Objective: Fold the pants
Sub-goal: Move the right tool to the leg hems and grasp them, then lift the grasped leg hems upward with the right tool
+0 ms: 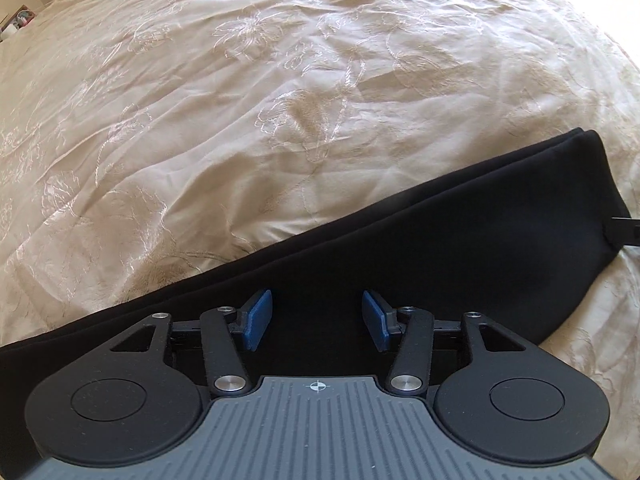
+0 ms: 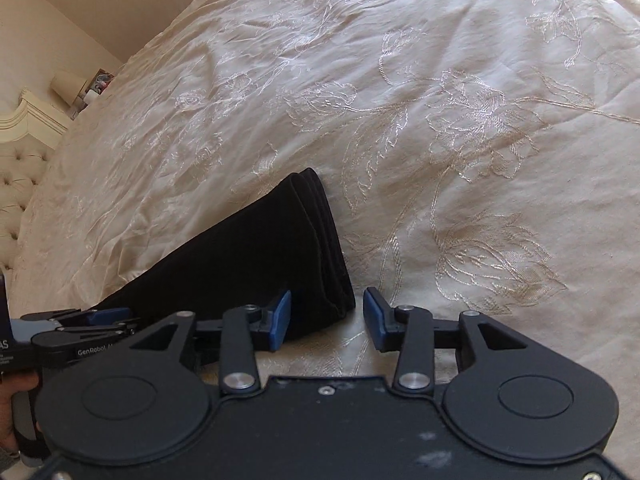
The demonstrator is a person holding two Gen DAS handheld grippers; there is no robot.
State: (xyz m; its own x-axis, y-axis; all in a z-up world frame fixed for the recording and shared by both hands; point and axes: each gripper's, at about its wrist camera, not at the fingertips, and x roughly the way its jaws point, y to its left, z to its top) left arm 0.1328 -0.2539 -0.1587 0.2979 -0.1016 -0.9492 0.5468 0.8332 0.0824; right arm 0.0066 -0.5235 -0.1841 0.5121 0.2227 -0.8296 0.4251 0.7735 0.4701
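Black pants (image 1: 440,240) lie folded lengthwise as a long strip on the cream embroidered bedspread (image 1: 240,100). In the left wrist view my left gripper (image 1: 317,326) is open, its blue pads over the middle of the strip. In the right wrist view the stacked leg hems (image 2: 320,240) end at the pants' near corner. My right gripper (image 2: 326,320) is open around that corner, left pad over the fabric, right pad over the bedspread (image 2: 440,140). The left gripper (image 2: 92,320) shows at the left edge of the right wrist view, held by a hand.
A tufted headboard (image 2: 20,168) and a bedside lamp (image 2: 68,84) stand at the far left. The bedspread stretches wide beyond the pants. A black piece of the right gripper (image 1: 626,230) shows at the right edge of the left wrist view.
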